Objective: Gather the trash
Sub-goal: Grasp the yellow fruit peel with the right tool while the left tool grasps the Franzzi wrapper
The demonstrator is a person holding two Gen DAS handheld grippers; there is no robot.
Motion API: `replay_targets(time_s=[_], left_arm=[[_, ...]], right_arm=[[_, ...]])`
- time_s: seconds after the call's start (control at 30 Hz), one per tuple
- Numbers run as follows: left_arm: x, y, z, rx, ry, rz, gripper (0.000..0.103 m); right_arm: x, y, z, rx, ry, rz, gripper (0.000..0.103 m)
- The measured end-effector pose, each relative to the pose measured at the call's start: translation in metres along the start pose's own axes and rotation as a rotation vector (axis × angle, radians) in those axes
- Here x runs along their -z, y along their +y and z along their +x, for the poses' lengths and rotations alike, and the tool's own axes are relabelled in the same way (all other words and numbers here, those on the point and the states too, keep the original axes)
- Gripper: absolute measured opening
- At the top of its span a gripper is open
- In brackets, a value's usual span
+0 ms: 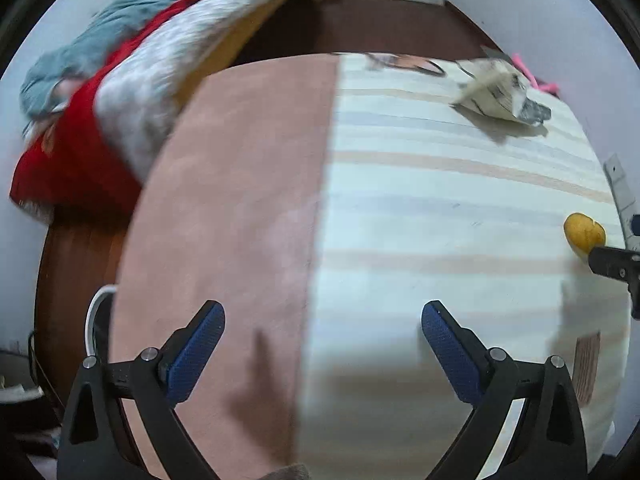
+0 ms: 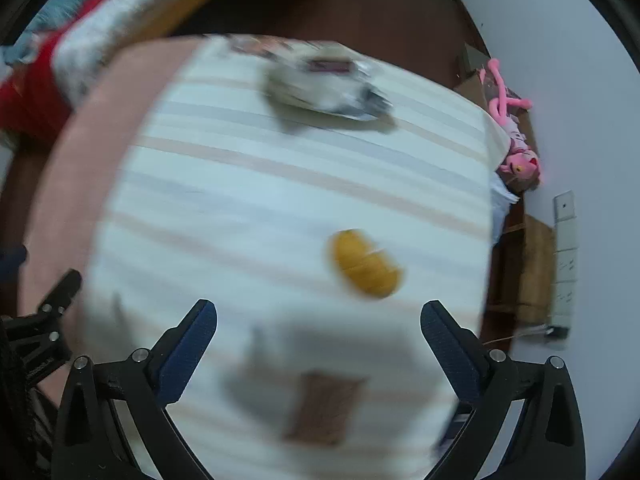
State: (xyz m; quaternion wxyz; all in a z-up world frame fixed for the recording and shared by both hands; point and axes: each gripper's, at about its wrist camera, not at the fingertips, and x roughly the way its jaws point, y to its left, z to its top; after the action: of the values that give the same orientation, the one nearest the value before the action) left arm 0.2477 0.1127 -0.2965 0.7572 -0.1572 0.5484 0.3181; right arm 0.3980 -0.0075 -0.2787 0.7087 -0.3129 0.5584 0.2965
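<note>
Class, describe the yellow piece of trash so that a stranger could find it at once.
Start at the striped sheet on the bed. Just ahead of the open right hand-held gripper lies the yellow peel: small, rounded, orange-yellow, unlike the pale crumpled paper farther off and the flat brown card nearer.

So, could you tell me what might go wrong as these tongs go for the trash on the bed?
The right view is blurred, so the open right tongs may miss the yellow peel. The crumpled paper lies far off near the bed's far edge and could get pushed off.
</note>
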Motion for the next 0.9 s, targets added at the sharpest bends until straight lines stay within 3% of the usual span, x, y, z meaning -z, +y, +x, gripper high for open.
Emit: replay_targets(time_s=[0.1, 0.2, 0.33, 0.37, 0.4, 0.43, 0.53, 0.63, 0.77, 0.8, 0.83, 0.87, 0.9], left_arm=[[-0.014, -0.019, 0.013, -0.002, 0.015, 0.026, 0.101], [-0.023, -0.029, 0.019, 0.003, 0.023, 0.047, 0.101], [-0.036, -0.036, 0.014, 0.023, 0.010, 0.075, 0.101], [-0.041, -0.038, 0.012, 0.028, -0.001, 0.080, 0.101], [-0.050, -0.040, 0.007, 0.040, -0.020, 0.084, 0.101], [-0.059, -0.041, 0.002, 0.058, -0.037, 0.085, 0.101], [-0.095, -0.051, -0.010, 0.138, -0.079, 0.098, 0.101], [-0.136, -0.067, -0.008, 0.199, -0.094, 0.120, 0.100], [-0.169, -0.097, 0.012, 0.259, -0.042, 0.180, 0.100], [-0.173, -0.103, 0.017, 0.270, -0.031, 0.191, 0.096], [-0.175, -0.109, 0.021, 0.283, -0.024, 0.206, 0.084], [-0.175, -0.116, 0.026, 0.279, -0.018, 0.221, 0.044], [-0.173, -0.121, 0.031, 0.274, 0.000, 0.233, 0.015]], right_arm=[[-0.016, -0.025, 0.024, -0.024, 0.044, -0.028, 0.085], [-0.029, -0.033, 0.042, -0.042, 0.072, -0.070, 0.082], [-0.029, -0.034, 0.061, -0.111, 0.107, -0.095, 0.049], [-0.026, -0.034, 0.063, -0.110, 0.103, -0.096, 0.048], [-0.025, -0.034, 0.061, -0.107, 0.087, -0.097, 0.034], [-0.025, -0.038, 0.059, -0.112, 0.076, -0.069, 0.028], [-0.029, -0.065, 0.053, -0.190, 0.037, 0.092, 0.028], [-0.035, -0.092, 0.051, -0.198, -0.001, 0.217, 0.027], [-0.045, -0.124, 0.055, -0.194, -0.031, 0.355, 0.027], [-0.048, -0.129, 0.056, -0.190, -0.036, 0.376, 0.027], [-0.049, -0.133, 0.058, -0.187, -0.038, 0.393, 0.027], [-0.052, -0.136, 0.060, -0.187, -0.037, 0.399, 0.027], [-0.055, -0.141, 0.064, -0.189, -0.035, 0.406, 0.027]])
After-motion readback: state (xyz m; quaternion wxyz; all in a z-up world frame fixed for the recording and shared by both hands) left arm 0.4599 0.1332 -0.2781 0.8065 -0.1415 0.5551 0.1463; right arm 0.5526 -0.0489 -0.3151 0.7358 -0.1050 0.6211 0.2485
